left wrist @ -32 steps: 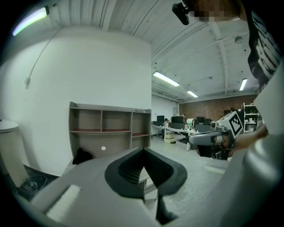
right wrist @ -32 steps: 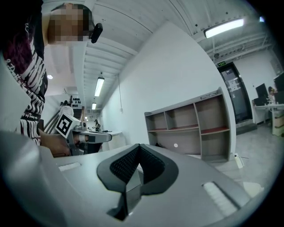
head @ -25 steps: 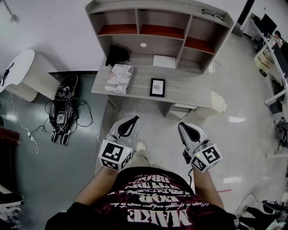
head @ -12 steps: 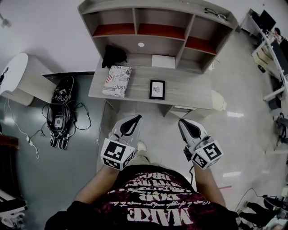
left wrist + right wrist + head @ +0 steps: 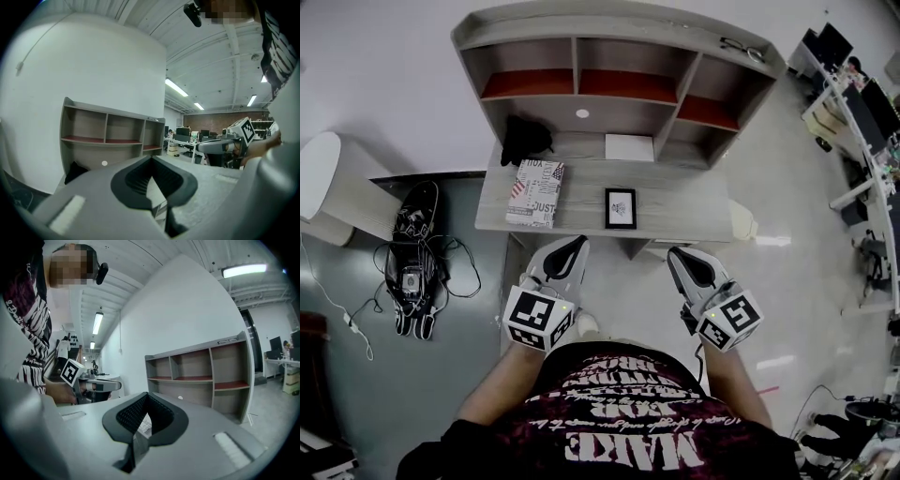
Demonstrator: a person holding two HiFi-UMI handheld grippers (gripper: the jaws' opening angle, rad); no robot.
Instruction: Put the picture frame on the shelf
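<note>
While left gripper (image 5: 575, 244) and right gripper (image 5: 677, 255) hang near desk (image 5: 694, 202), both pressed together, empty, picture frame (image 5: 620, 207) sits mid-desk, right of book (image 5: 532, 180). Likely light, stiff, glass breaks easy. Pinch side edge softly.

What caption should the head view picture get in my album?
Left tool and right tool, both shut, face the picture frame on the desk below the shelf.
</note>
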